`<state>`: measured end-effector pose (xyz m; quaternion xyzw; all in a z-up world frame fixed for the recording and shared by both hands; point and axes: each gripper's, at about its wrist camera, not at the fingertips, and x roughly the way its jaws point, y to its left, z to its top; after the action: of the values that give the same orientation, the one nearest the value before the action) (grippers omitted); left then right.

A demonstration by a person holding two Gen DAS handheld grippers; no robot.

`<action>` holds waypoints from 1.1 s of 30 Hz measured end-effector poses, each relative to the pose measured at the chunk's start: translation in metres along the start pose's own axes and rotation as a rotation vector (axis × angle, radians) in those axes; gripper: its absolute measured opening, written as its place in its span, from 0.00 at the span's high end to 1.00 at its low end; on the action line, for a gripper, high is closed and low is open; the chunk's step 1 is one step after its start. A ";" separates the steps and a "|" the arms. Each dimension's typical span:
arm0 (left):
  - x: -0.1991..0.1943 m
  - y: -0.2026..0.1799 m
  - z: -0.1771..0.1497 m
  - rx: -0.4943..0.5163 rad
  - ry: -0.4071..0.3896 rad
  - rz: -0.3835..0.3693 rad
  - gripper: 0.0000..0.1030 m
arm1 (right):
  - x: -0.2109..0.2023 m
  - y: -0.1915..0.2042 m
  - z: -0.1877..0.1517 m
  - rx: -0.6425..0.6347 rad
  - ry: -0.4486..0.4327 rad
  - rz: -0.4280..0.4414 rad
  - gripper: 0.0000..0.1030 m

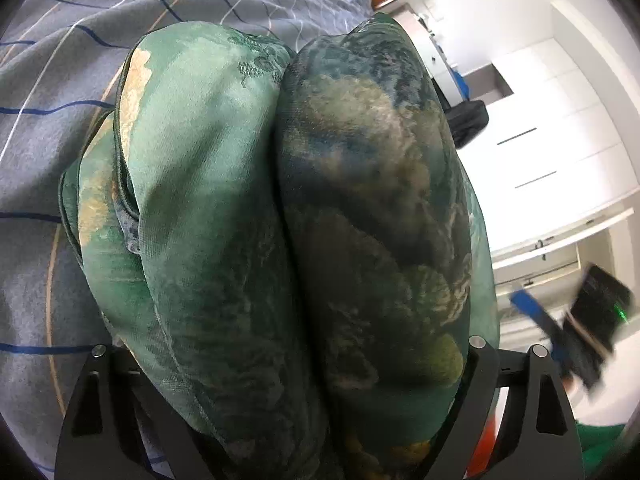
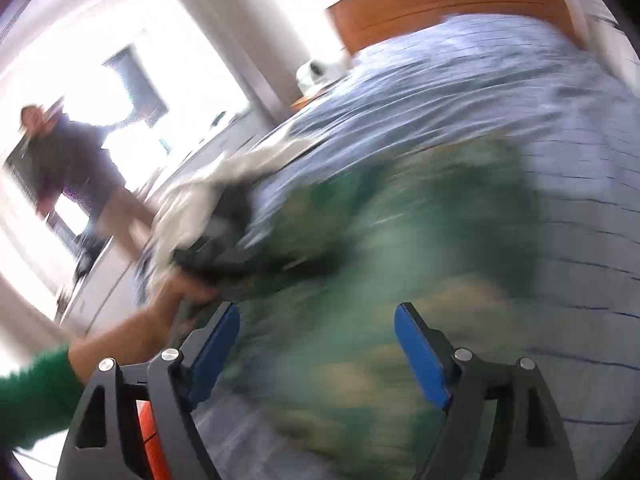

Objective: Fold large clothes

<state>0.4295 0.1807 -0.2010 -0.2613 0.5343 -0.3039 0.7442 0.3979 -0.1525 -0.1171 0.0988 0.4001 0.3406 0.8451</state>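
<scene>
A bed (image 1: 48,152) with a grey quilt crossed by blue, white and tan lines fills the left and far part of the left wrist view; its wooden headboard (image 2: 448,4) shows at the far end in the right wrist view. On the quilt lies the task's thing, a green patterned garment (image 1: 280,220), bunched into thick rolled folds that rise over the near middle of the left view. White cabinets (image 1: 560,128) stand at the right. In the blurred right wrist view a person in dark clothes (image 2: 68,160) stands far left by a bright window.

The left gripper (image 1: 288,420) has its black arms spread around the bulk of the garment; its fingertips are buried in cloth, so I cannot tell whether it clamps. The right gripper (image 2: 318,356) stands agape, its blue pads (image 2: 420,356) well apart, with the garment beyond them.
</scene>
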 end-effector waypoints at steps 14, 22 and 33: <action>0.004 -0.006 -0.019 -0.025 -0.030 0.076 0.19 | 0.084 -0.138 -0.007 0.411 0.177 0.170 0.16; -0.016 -0.101 -0.050 0.134 -0.174 0.383 0.46 | 0.062 -0.043 0.006 -0.050 0.120 -0.206 0.38; -0.042 -0.156 0.025 0.202 -0.330 0.280 0.46 | -0.004 -0.039 0.081 -0.112 -0.162 -0.059 0.39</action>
<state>0.4157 0.1071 -0.0560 -0.1552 0.4035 -0.2028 0.8786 0.4760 -0.1755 -0.0781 0.0668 0.3135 0.3282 0.8886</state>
